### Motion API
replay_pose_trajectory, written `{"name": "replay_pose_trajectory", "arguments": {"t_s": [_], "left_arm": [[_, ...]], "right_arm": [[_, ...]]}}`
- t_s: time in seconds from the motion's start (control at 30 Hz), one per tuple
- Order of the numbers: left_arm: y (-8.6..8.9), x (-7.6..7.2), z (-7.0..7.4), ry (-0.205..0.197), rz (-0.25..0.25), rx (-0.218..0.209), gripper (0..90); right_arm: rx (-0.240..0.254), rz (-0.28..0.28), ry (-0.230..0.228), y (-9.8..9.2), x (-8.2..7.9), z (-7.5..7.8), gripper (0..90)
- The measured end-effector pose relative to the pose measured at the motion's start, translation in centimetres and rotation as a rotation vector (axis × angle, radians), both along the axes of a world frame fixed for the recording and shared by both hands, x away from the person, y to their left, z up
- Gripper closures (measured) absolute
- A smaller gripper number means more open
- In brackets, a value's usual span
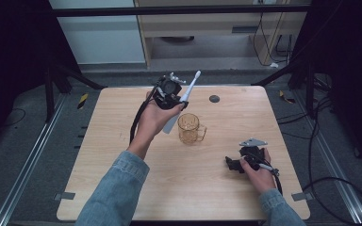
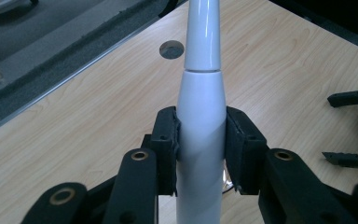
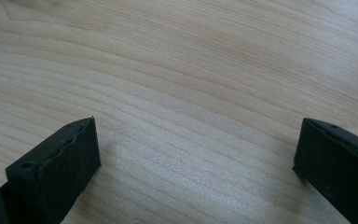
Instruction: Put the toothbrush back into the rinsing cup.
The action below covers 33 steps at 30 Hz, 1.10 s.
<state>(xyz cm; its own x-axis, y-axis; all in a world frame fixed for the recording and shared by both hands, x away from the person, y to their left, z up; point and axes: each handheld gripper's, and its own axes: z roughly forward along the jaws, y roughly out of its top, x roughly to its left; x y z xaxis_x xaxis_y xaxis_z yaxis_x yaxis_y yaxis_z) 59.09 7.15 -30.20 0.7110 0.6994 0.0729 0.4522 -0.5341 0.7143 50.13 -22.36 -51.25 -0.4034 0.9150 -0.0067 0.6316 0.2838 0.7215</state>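
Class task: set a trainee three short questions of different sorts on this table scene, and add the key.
1. True or false: the left tongs are shut on the white electric toothbrush.
2. Which thing stands on the table just below the raised toothbrush?
A. a bowl
B. an amber glass mug
C. a plate
3. Fill in: the right tongs, low over the bare wood, stand ____.

Key: 1 true; 2 B; 3 open

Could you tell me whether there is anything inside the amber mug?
The amber mug looks empty through its clear wall; the electric toothbrush, held above by the left hand-held gripper, hides part of its rim.
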Motion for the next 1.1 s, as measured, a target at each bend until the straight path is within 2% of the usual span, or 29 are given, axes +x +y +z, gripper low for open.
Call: {"name": "replay_pose_trajectory", "arguments": {"t_s": [0.2,0.33,0.47,0.57,0.73,0.8,0.97,1.1], "left_arm": [[-0.6,-0.4,0.3,-0.017,-0.015,-0.024,66.7],[-1.0,-0.5,0.8,-0.04,-0.013,-0.01,66.7],[-0.9,0.2,0.5,-0.026,-0.013,-0.02,66.7],[-1.1,0.5,0.3,-0.032,-0.009,-0.039,66.7],[-1.6,0.9,0.0,-0.036,-0.004,-0.024,66.7],[-1.7,0.9,0.1,-0.052,-0.001,-0.043,66.7],[-1.9,0.8,0.1,-0.051,-0.004,-0.036,66.7],[-1.9,1.2,0.3,-0.057,0.003,-0.048,66.7]], "right_arm": [[-0.002,0.0,0.0,0.0,0.0,0.0,0.3],[0.003,-0.002,0.004,0.0,0.0,0.0,0.3],[0.002,-0.001,0.004,0.0,0.0,0.0,0.3],[0.001,0.002,0.003,0.0,0.0,0.0,0.3],[-0.002,0.003,0.002,0.0,0.0,0.0,0.3],[0.003,0.0,0.002,0.0,0.0,0.0,0.3],[0.001,0.0,0.002,0.0,0.0,0.0,0.5],[0.002,0.001,0.002,0.1,0.0,0.0,0.5]]}}
